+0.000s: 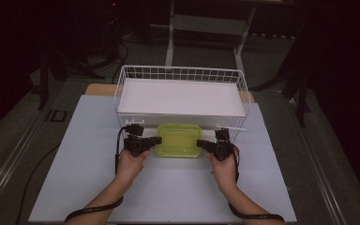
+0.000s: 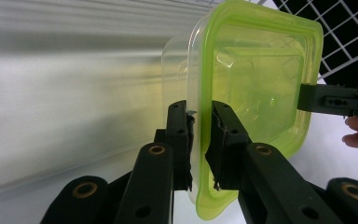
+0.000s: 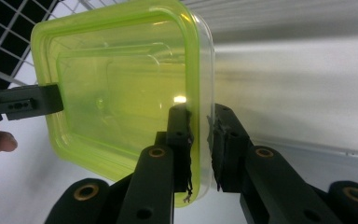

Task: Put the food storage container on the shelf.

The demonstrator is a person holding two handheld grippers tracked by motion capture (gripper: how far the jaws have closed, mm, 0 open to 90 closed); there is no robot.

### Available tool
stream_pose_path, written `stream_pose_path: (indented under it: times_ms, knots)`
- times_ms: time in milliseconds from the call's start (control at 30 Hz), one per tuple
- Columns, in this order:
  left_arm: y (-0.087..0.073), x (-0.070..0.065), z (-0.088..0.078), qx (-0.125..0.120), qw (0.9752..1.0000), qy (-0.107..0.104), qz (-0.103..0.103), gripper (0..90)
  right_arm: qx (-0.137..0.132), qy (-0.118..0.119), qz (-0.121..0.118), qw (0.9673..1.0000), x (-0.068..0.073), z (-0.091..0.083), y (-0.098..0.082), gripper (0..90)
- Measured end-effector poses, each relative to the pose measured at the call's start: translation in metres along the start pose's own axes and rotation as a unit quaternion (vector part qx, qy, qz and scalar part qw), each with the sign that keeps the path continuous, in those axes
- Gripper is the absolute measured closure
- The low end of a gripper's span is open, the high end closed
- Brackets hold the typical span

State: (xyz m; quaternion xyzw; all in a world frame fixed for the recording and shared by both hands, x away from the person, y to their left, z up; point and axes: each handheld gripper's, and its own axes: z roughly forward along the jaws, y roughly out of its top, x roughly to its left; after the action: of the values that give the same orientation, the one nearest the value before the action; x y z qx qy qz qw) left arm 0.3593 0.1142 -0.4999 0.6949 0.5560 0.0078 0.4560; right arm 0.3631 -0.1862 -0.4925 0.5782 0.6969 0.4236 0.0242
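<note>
Translucent yellow-green plastic, rounded corners: the container (image 1: 179, 140) sits on the white table (image 1: 75, 159), at 6 o'clock of the wire basket (image 1: 182, 73). My left gripper (image 1: 153, 141) and right gripper (image 1: 202, 143) pinch its opposite rims, jaws nearly closed.

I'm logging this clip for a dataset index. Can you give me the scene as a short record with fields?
object held: green-lidded clear container
left gripper: jaws around the container's rim at its left end
right gripper: jaws around the rim at its right end
behind container: white wire basket
surface: white table
</note>
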Motion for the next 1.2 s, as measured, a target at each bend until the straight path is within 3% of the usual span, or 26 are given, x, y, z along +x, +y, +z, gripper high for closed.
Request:
stream_pose_path:
  times_ms: [167,200,300,400,467,567,667,1000,1033,1100,1133,1200]
  knots:
    - [0.001,0.002,0.007,0.004,0.9999,0.008,0.009,79.4,-0.002,-0.009,-0.002,1.0,-0.002,0.005,0.001,78.6]
    - [0.003,0.005,0.007,0.002,1.0,0.001,0.0,79.1,-0.007,-0.008,0.003,0.9999,-0.004,0.007,0.002,78.6]
    - [0.005,0.004,0.009,-0.003,1.0,0.003,0.004,78.3,-0.013,-0.011,0.002,0.9998,-0.004,0.008,0.004,78.6]
    - [0.005,0.007,0.011,-0.015,0.9999,-0.007,0.003,77.2,-0.015,-0.009,0.012,0.9998,-0.005,0.008,0.007,78.3]
    - [0.002,0.01,0.015,-0.037,0.9991,-0.013,0.015,73.7,-0.015,-0.012,0.013,0.9997,-0.004,0.009,0.008,76.9]
    - [0.0,0.011,0.018,-0.047,0.9985,-0.013,0.026,71.3,-0.02,-0.02,0.013,0.9995,-0.003,0.011,0.009,74.6]
    - [-0.001,0.009,0.022,-0.061,0.9971,0.002,0.046,65.0,-0.036,-0.029,-0.006,0.9989,-0.007,0.014,0.011,71.8]
    - [-0.001,0.012,0.026,-0.075,0.9963,0.009,0.042,54.6,-0.039,-0.038,-0.016,0.9984,-0.007,0.018,0.014,60.3]
    - [-0.002,0.012,0.026,-0.08,0.996,0.005,0.04,53.5,-0.055,-0.039,-0.038,0.997,-0.007,0.016,0.014,57.1]
    - [-0.002,0.011,0.025,-0.08,0.9959,0.005,0.042,51.8,-0.051,-0.034,-0.03,0.9977,-0.004,0.015,0.014,54.2]
    - [-0.003,0.01,0.023,-0.08,0.9959,0.0,0.042,51.6,-0.061,-0.031,-0.052,0.9963,-0.002,0.013,0.014,50.8]
    - [-0.003,0.009,0.022,-0.079,0.9959,-0.002,0.045,50.3,-0.063,-0.029,-0.062,0.9957,-0.001,0.012,0.013,49.0]
